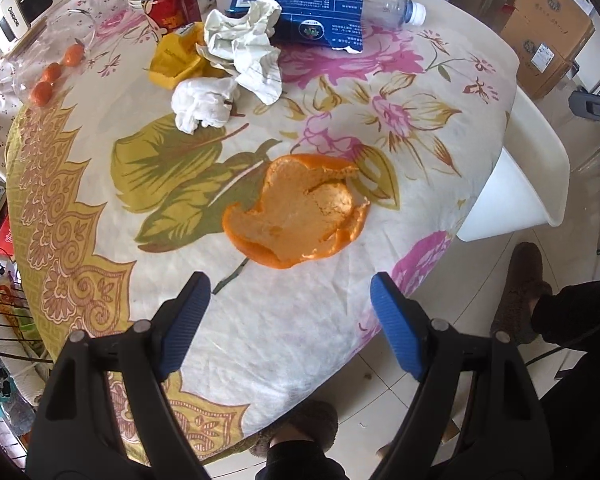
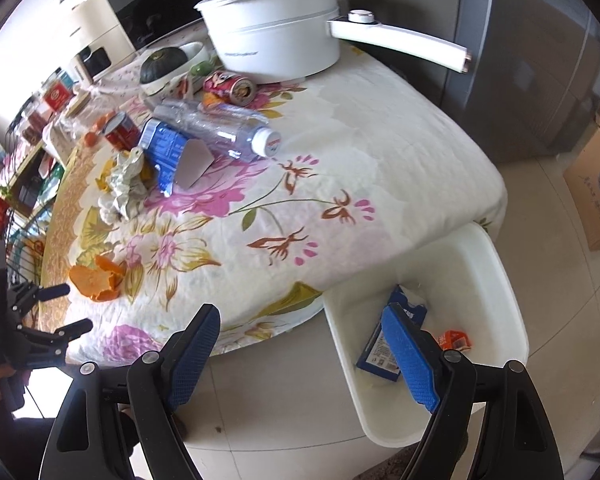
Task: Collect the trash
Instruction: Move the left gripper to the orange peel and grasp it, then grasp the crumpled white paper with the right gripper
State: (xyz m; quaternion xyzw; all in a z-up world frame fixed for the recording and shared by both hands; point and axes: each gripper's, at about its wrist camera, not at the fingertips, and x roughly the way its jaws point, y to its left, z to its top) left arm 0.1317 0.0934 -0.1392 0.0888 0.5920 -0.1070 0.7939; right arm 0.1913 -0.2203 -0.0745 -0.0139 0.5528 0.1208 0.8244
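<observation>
Left hand-held gripper [image 1: 290, 292] spread wide over the flattened orange peel [image 1: 296, 210] on the floral-clothed table [image 1: 100, 208]; right hand-held gripper [image 2: 300, 328] spread too, nothing held, above the white plastic bin [image 2: 504, 280].

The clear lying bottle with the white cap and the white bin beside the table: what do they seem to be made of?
Clear lying bottle: probably thin plastic, glossy; the table shows through its ribbed wall. White bin: likely moulded plastic, smooth with a slight sheen; its thin walls have rounded corners.
</observation>
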